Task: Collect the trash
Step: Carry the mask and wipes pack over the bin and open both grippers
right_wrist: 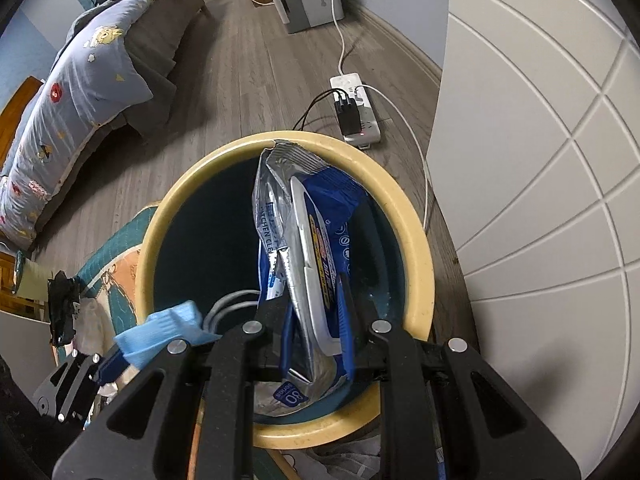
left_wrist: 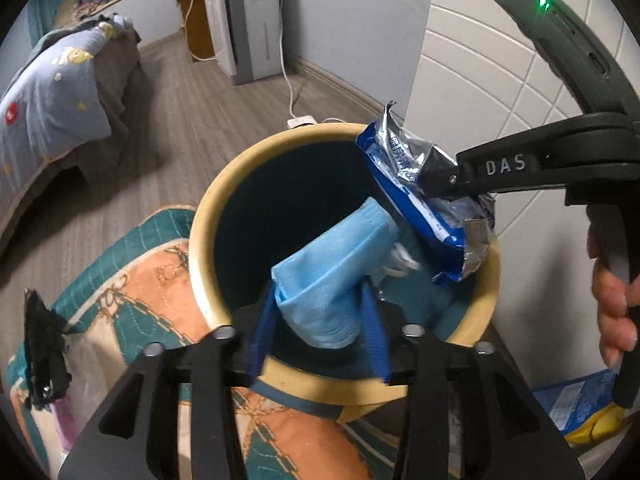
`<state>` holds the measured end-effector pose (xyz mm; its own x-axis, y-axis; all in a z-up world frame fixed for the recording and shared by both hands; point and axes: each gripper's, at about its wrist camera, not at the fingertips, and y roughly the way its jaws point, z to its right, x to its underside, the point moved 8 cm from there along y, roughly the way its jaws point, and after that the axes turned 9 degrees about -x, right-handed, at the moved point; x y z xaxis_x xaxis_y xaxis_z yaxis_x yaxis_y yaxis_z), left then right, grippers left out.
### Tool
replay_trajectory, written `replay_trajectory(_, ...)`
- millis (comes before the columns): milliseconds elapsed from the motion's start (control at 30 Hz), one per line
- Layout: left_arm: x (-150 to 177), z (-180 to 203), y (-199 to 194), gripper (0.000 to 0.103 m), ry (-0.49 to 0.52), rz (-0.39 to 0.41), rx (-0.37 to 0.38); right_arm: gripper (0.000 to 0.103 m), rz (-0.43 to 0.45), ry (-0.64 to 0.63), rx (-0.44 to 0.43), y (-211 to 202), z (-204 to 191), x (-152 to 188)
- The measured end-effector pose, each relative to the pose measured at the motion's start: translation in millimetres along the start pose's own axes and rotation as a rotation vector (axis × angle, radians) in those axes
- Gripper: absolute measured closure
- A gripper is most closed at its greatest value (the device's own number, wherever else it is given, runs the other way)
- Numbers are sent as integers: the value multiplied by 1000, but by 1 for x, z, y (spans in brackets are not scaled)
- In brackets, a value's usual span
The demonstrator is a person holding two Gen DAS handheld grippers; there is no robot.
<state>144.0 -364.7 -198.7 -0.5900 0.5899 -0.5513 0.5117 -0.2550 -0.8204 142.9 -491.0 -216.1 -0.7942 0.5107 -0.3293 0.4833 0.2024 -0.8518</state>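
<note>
A crumpled blue face mask (left_wrist: 332, 280) hangs over the open mouth of a yellow-rimmed waste bin (left_wrist: 208, 216), lying between the blue pads of the left gripper (left_wrist: 320, 320), whose jaws stand spread to either side of it; the pads look to be barely touching the mask, if at all, though the view is too close to be sure. Beside it, at the bin's far right rim, a blue-and-silver wet-wipes packet (left_wrist: 416, 196) is pinched firmly in the right gripper (right_wrist: 316, 336), jaws pressed together on its lower end, the packet standing tilted with its torn silver top reaching toward the far rim. A person's hand (left_wrist: 612, 304) works the right tool's trigger.

Neither piece has yet dropped to the bottom of the bin, whose dark interior shows little else apart from a grey cord or strap (right_wrist: 228, 304) near the mask. Both deliveries appear to be in their final step: the mask on the point of release, the packet still to be let go.

More may be left to gather. A black scrap (left_wrist: 40, 352) and pale crumpled material (right_wrist: 90, 324) lie on the patterned quilt (left_wrist: 152, 280) at the bin's left side, and blue and yellow packaging (left_wrist: 580, 404) lies on the floor (left_wrist: 200, 112) at its right, near the white tiled wall (left_wrist: 500, 80).
</note>
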Motion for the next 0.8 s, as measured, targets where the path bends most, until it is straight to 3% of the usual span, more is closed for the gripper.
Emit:
replay_trajectory(67, -1, -3, 0, 36, 8, 13, -20, 85, -1, -6, -1, 1, -1, 0)
replay_trajectory(167, -2, -13, -1, 27, -9, 33, -48, 85, -2, -34, 4, 5, -4, 0)
replay_trajectory(433, 4, -34, -2, 20, -37, 57, -88, 83, 2, -88, 56, 19, -7, -2)
replay_trajectory(533, 7, -37, -3, 20, -47, 55, -91, 67, 26, -110, 52, 21, -13, -4)
replay_trajectory(600, 9, -39, -3, 20, -47, 55, -95, 48, 57, -124, 50, 16, -17, -9)
replay_trajectory(800, 8, -42, -4, 19, -49, 61, -97, 34, 77, -132, 47, 11, -18, -13)
